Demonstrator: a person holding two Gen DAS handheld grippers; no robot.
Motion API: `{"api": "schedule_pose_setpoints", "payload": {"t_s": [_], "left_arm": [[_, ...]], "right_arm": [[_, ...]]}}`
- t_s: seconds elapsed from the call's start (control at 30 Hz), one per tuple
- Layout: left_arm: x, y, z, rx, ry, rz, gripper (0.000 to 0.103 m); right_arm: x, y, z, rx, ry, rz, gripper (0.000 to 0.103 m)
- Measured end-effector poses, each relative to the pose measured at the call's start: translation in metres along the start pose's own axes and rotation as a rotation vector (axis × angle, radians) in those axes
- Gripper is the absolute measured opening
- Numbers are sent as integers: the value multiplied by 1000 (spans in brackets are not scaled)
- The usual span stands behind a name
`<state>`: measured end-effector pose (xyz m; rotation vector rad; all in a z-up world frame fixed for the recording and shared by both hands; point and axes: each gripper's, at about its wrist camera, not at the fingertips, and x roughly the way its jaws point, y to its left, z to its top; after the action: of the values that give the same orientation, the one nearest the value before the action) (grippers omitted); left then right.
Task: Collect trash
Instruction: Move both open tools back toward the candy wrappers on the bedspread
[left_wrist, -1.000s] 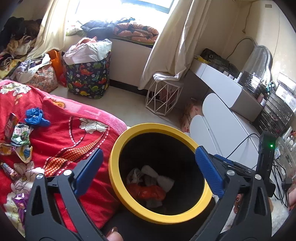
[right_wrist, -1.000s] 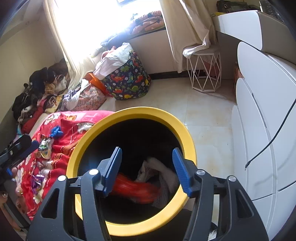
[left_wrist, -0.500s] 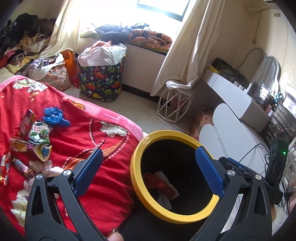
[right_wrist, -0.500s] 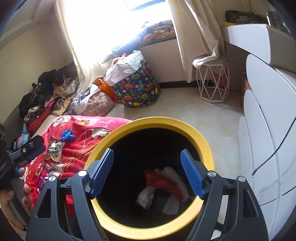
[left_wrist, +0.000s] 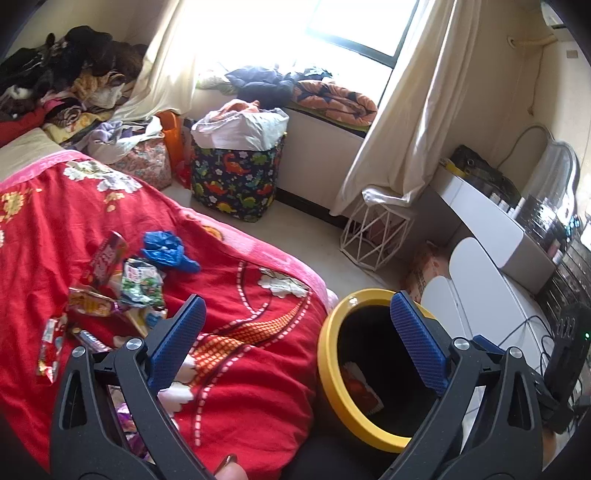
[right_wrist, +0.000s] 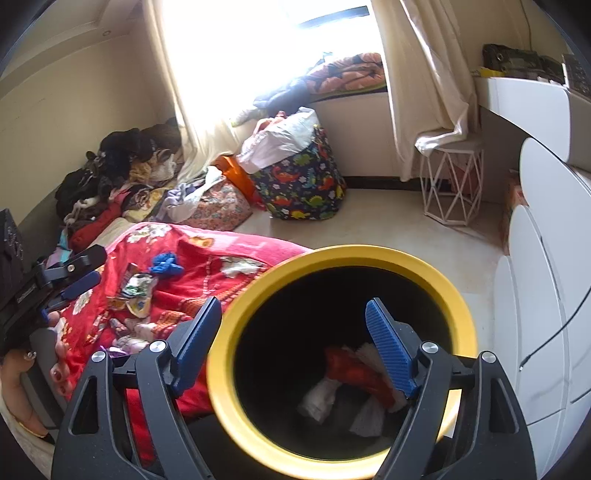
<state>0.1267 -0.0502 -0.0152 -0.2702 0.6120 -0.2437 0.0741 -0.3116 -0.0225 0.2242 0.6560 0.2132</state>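
A black bin with a yellow rim (left_wrist: 328, 373) (right_wrist: 221, 354) stands beside the bed, with red and white trash (right_wrist: 351, 376) inside. Several wrappers (left_wrist: 140, 284) (right_wrist: 136, 291) and a crumpled blue bag (left_wrist: 166, 251) (right_wrist: 166, 264) lie on the red floral blanket (left_wrist: 243, 373). My left gripper (left_wrist: 295, 332) is open and empty, over the blanket's edge, left of the bin. My right gripper (right_wrist: 291, 339) is open and empty above the bin's mouth. The left gripper also shows at the left of the right wrist view (right_wrist: 70, 277).
A dinosaur-print laundry bag (left_wrist: 236, 177) and a white wire stool (left_wrist: 376, 236) stand on the floor by the window. White drawers (right_wrist: 546, 280) with cables are on the right. Piled clothes (left_wrist: 66, 85) lie at the bed's far end.
Both grippers have pulled up and left, away from the bin. The right gripper's jaws have opened wider; the red trash it dropped lies in the bin. More of the blanket shows.
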Motion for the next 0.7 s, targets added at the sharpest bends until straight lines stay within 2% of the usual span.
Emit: {"api": "schedule_pose_setpoints", "payload": {"t_s": [0.33,0.7], "left_arm": [[-15,35,9,-45,-45,61,92],[-32,80,17,-103,-89,131,92]], "right_arm": [[9,56,2,-81,-6,76,81],[27,115,-9,-137,55,162,84]]}}
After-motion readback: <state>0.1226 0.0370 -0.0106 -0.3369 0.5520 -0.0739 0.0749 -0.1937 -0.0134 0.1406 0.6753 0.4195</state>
